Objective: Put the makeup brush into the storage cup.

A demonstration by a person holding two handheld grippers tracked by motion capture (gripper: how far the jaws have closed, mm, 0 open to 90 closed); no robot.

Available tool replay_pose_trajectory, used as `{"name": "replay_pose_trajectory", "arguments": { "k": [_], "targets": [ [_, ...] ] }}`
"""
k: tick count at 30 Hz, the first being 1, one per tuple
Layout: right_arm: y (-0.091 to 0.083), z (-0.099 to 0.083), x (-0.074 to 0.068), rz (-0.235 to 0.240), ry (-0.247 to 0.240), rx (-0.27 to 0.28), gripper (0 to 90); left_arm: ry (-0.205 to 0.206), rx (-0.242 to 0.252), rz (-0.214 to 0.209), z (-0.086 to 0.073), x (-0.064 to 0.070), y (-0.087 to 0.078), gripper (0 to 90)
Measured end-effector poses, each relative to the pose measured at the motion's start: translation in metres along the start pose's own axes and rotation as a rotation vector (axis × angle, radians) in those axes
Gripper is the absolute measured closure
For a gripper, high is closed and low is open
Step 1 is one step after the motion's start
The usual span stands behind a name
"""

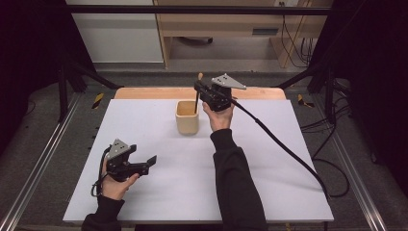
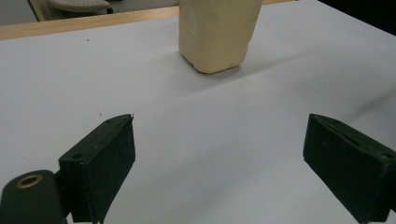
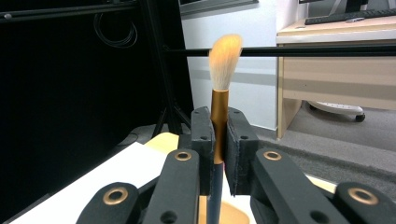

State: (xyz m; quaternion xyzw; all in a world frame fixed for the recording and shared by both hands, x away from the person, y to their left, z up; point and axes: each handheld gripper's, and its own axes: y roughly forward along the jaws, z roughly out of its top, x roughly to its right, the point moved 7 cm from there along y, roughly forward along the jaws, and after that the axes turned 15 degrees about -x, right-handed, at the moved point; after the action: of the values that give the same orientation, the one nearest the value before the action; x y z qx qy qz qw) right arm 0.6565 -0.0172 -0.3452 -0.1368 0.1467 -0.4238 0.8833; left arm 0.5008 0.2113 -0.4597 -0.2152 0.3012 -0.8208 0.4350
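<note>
Right hand-held gripper (image 1: 197, 87): clamps thin dark-handled brush (image 1: 196, 102) upright, its lower end inside square cream holder (image 1: 187, 118) on white desk (image 1: 269, 163). Left hand-held gripper (image 1: 152, 160): jaws apart, near front-left.

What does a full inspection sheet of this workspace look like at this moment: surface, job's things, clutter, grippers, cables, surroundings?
Surface: white tabletop with a wooden strip along the far edge, no marks seen.
Job's things: beige cup upright at centre; makeup brush upright, bristles up, lower end pointing into the cup.
Clutter: nothing seen.
Grippers: right gripper shut on the brush's ferrule, above the cup; left gripper open, jaws wide, holding nothing, near the table's front left.
Cables: black cable trails from the right gripper across the table and off its right side.
Surroundings: black frame bars, wooden desk behind, loose cables on the floor at right.
</note>
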Motion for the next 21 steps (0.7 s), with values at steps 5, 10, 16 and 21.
{"name": "replay_pose_trajectory", "arguments": {
  "k": [5,10,16,21],
  "targets": [
    [0.008,-0.003,0.002,-0.006,-0.016,-0.005,84.0,0.0,0.001,0.002,0.0,0.0,0.0,8.7],
    [0.014,-0.008,0.001,-0.01,-0.015,-0.024,83.9,0.001,-0.002,0.002,0.0,0.0,0.0,8.7],
    [0.022,-0.016,0.001,-0.015,-0.011,-0.044,83.9,0.004,-0.001,0.005,0.0,0.0,0.0,8.7],
    [0.029,-0.023,0.0,-0.018,-0.013,-0.062,83.9,0.004,-0.001,0.006,0.0,-0.001,0.0,8.7]
  ]
}}
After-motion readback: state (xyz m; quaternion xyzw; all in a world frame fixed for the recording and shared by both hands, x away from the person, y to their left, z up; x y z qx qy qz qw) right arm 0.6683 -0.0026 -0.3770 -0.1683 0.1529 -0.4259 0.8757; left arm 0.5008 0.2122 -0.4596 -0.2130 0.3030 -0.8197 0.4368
